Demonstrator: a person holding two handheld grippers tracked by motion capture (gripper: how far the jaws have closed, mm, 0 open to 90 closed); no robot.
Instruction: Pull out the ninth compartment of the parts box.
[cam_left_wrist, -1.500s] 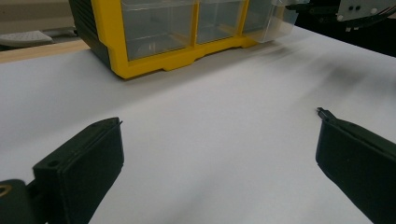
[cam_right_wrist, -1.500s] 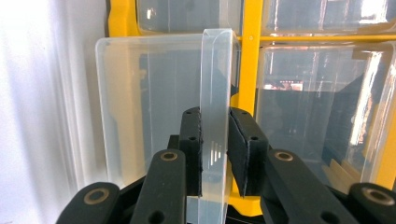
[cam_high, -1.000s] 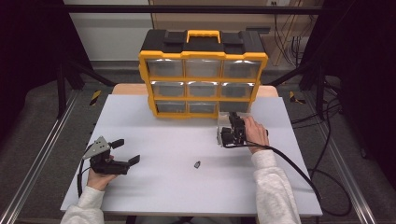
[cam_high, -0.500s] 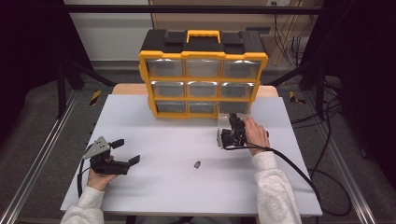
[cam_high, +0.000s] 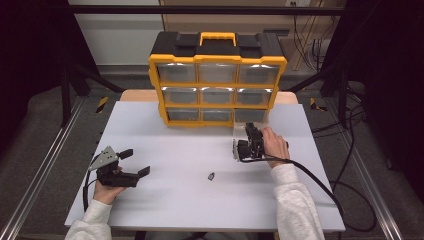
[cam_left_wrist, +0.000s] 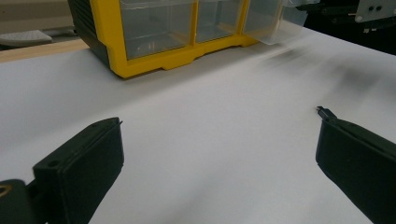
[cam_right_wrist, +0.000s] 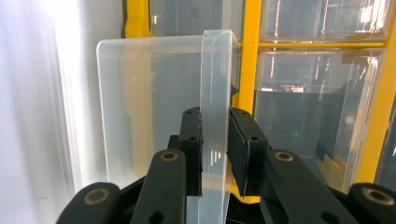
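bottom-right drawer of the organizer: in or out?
Partly out. The clear drawer juts from the yellow organizer; right gripper clamps its front wall.

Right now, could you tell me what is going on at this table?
A person is working a clear drawer at the bottom right of the yellow organizer. The right tongs are shut on the drawer's front wall. The left tongs rest open on the white table, near a small dark part.

A lab or workshop recording bay: a white counter (cam_high: 165, 200) inside a dark metal frame (cam_high: 75, 75), loose cables (cam_high: 350, 125) on grey floor at right, a yellow parts organiser (cam_high: 217, 80) at the far edge.
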